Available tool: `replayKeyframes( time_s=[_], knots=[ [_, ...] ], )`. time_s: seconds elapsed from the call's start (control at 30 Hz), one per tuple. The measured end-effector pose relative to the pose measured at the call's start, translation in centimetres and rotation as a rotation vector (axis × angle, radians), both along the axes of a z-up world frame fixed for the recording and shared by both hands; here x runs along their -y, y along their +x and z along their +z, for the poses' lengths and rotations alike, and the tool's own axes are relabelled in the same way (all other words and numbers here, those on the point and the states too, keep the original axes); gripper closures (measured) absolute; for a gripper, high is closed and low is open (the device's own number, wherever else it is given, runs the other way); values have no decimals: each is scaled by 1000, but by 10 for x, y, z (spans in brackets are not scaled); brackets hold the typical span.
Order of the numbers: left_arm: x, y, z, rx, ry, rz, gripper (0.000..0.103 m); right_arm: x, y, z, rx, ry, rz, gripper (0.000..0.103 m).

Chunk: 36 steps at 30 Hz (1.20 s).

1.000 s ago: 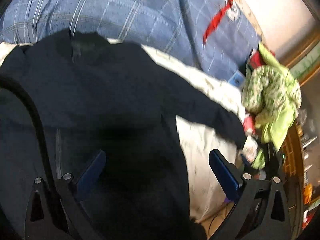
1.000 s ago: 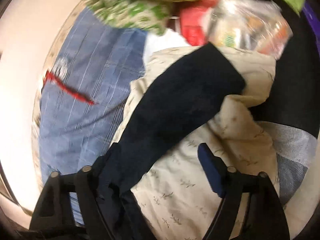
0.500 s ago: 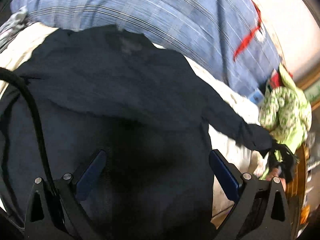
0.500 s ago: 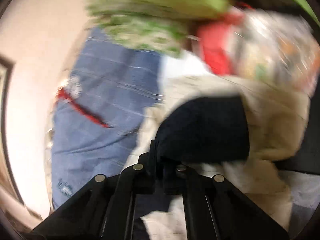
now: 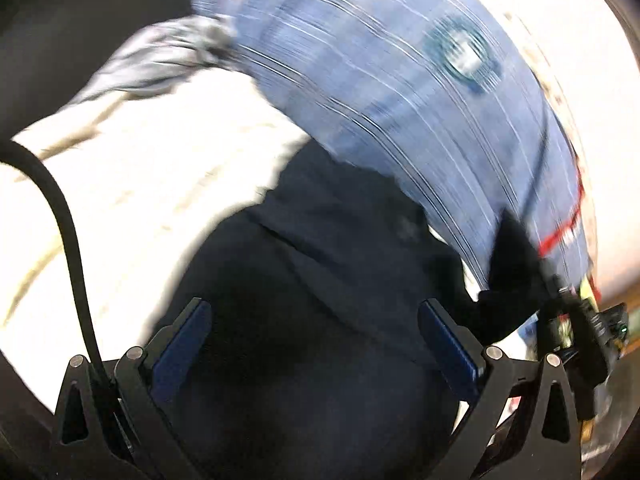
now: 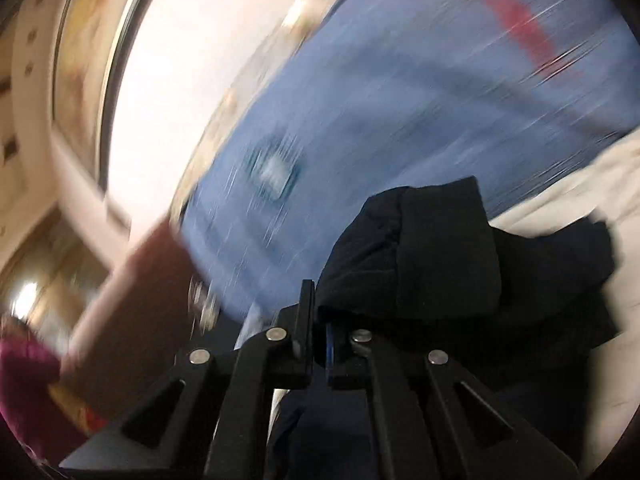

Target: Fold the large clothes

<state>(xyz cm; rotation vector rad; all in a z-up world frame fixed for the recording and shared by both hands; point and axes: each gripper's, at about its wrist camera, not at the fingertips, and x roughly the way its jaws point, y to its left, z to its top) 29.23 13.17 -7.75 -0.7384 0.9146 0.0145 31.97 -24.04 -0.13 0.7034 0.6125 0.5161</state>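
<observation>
A large dark navy garment (image 5: 320, 280) lies spread on a cream bedsheet (image 5: 140, 168). My left gripper (image 5: 314, 332) hovers over the garment's body, open, with nothing pinched between its blue pads. In the right wrist view my right gripper (image 6: 320, 320) is shut on the garment's sleeve (image 6: 432, 256), which bunches up in front of the jaws, lifted off the sheet. At the right edge of the left wrist view, the right gripper (image 5: 560, 312) holds the raised sleeve end (image 5: 516, 256).
A blue plaid blanket (image 5: 400, 80) with a round badge and a red stripe covers the far side of the bed. A pale wall (image 6: 168, 80) and a brown headboard (image 6: 136, 288) lie beyond. Clutter sits at the bed's right end (image 5: 600, 400).
My right gripper closed on the sleeve end, then lifted and swung it over toward the garment's body. My left gripper slid sideways and rolled, staying open above the garment.
</observation>
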Motion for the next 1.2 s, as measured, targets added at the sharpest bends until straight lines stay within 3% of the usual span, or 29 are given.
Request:
replayKeyframes(
  time_s=[0.07,0.13,0.2,0.3,0.4,0.43,0.53,0.6,0.7,0.8,0.93,1.03,1.07,1.13,1.2],
  knots=[
    [-25,-7,-4,-8,-5,49,1,-60,16,-31,-89,-52,136,98],
    [-47,-13,-9,-16,-20,97,1,-97,23,-62,-212,-155,207,85],
    [-62,-17,-11,-18,-30,130,1,-127,26,-93,-334,-265,286,80],
    [-74,-19,-15,-21,-42,160,1,-129,10,-94,-341,-294,308,75],
    [-76,-18,-20,-24,-59,157,1,-104,-10,-72,-265,-327,261,36],
    [-76,-18,-21,-24,-62,154,1,-90,-18,-60,-224,-324,239,34],
    [-69,-14,-24,-14,-82,143,1,-57,-11,-42,-184,-237,132,32],
    [-59,-7,-24,-8,-99,115,1,-45,1,-44,-214,-216,72,32],
    [-26,20,-21,28,-115,-8,1,-37,20,-60,-283,-196,24,44],
    [27,64,-28,48,-140,-190,1,-8,21,-77,-347,-107,-79,44],
    [72,117,-47,46,-193,-284,1,39,12,-92,-412,-53,-181,44],
    [87,150,-76,-67,-24,-258,5,79,4,-111,-509,-57,-284,46],
    [88,156,-85,-90,9,-255,7,97,-4,-121,-547,6,-313,49],
    [91,156,-83,-49,87,-262,8,121,-19,-131,-620,37,-388,49],
    [95,154,-80,-52,181,-282,13,137,-34,-132,-619,67,-420,49]
  ],
)
